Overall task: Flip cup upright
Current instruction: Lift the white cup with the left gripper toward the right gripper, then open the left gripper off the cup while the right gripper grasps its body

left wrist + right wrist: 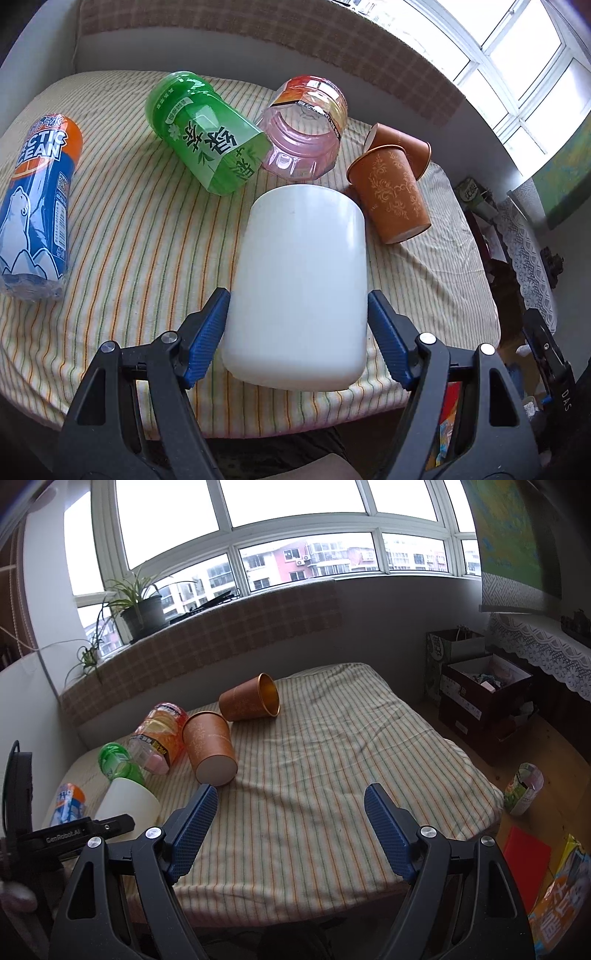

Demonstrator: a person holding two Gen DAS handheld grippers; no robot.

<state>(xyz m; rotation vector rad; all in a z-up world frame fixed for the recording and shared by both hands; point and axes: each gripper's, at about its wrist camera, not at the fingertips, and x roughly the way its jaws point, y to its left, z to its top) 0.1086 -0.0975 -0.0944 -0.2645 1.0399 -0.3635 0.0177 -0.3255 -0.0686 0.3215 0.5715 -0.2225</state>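
Observation:
A plain white cup [301, 284] lies tilted between the blue pads of my left gripper [297, 306], closed bottom toward the camera, near the table's front edge. The pads touch both its sides. It also shows at the left of the right wrist view [127, 801]. My right gripper [291, 812] is open and empty above the striped cloth. Two brown patterned paper cups lie on their sides: one [391, 195] [210, 747] nearer, one [404, 146] [251, 699] behind it.
On the striped tablecloth [332, 768] lie a cut green bottle cup [207, 134], a pink-orange bottle cup [306, 129] and a blue Arctic Ocean one [37, 206]. Boxes [484, 698] and a cut cup [522, 788] stand on the floor at right.

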